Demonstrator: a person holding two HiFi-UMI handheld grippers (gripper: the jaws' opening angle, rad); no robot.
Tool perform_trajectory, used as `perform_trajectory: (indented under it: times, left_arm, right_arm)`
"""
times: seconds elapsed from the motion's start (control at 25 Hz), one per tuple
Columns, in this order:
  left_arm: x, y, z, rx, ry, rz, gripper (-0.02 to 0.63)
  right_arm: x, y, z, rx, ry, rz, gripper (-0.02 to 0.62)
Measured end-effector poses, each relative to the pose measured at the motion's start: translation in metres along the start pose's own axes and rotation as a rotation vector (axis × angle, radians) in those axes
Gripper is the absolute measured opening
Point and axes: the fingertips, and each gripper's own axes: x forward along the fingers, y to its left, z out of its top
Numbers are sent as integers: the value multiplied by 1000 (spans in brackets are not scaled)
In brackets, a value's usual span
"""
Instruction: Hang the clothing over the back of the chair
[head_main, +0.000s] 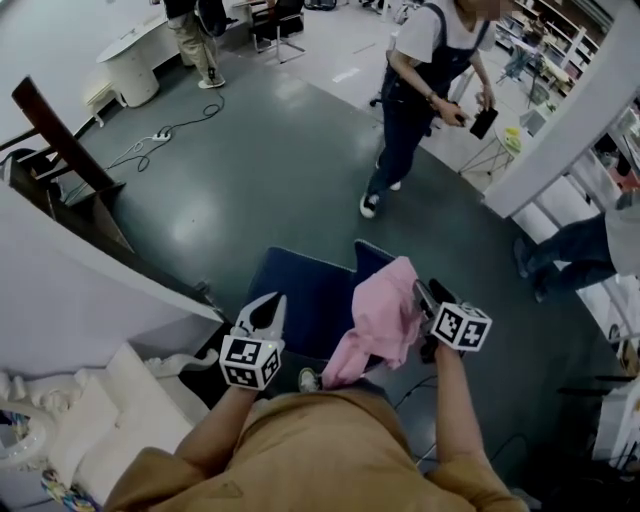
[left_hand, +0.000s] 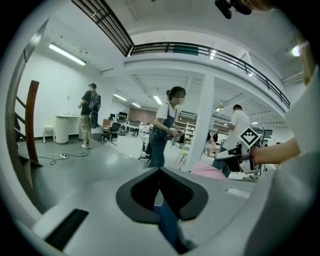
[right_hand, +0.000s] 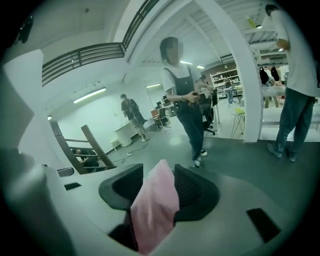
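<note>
One pink garment (head_main: 380, 322) clamped in right gripper (head_main: 423, 296); one blue chair (head_main: 305, 300).

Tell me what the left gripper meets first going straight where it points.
Probably the blue chair, just ahead of and below the left gripper; depth is unclear, so it might clear it and reach floor.

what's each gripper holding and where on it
The right gripper pinches the pink garment by a bunched upper edge; the rest hangs below. The left gripper has its jaws together, empty.
</note>
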Motion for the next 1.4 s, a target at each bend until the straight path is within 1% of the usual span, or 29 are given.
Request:
perform_trajectory:
  times: [0.12,0.2,0.24,0.28,0.48,0.64,0.76,0.96,1.12,1.28,1.4]
  left_arm:
    - [-1,-5,8,23,-15,-8,5]
    - [-1,-10,13,36,-25,-13,4]
    - [0,-13,15,42,-28,-15,3]
    - [0,-16,16,48,-31,-16,3]
    - [-1,-28,20,63,-37,-18,3]
    - [0,-39,27,73,-48,-18,3]
    - [0,-46,30,79,-56,-18,4]
    - [-2,-50,42,78,-79,-5,5]
    - [-8,-53,57,91,-110,8,4]
    - [-16,-59,81,114,-156,15,5]
    - [-25,-64,103,141,-202,18,5]
  right_arm:
    - [-17,2,-3,-5,-21,-8,114]
    - [-29,1,-3,-8,-38,-28,34]
    - [-34,0,-3,-7,-46,-34,10]
    - [-38,0,-4,-1,-52,-34,3]
    - [-46,-3,-18,47,-47,-12,3]
    - [-54,-3,-12,42,-75,-12,3]
    - [-63,-3,-7,55,-109,13,3]
    - [-96,-3,39,29,-236,38,3]
    - [-137,-1,86,-38,-374,43,3]
    - [-185,20,139,-126,-515,63,3]
    - [-217,19,155,-172,-581,35,3]
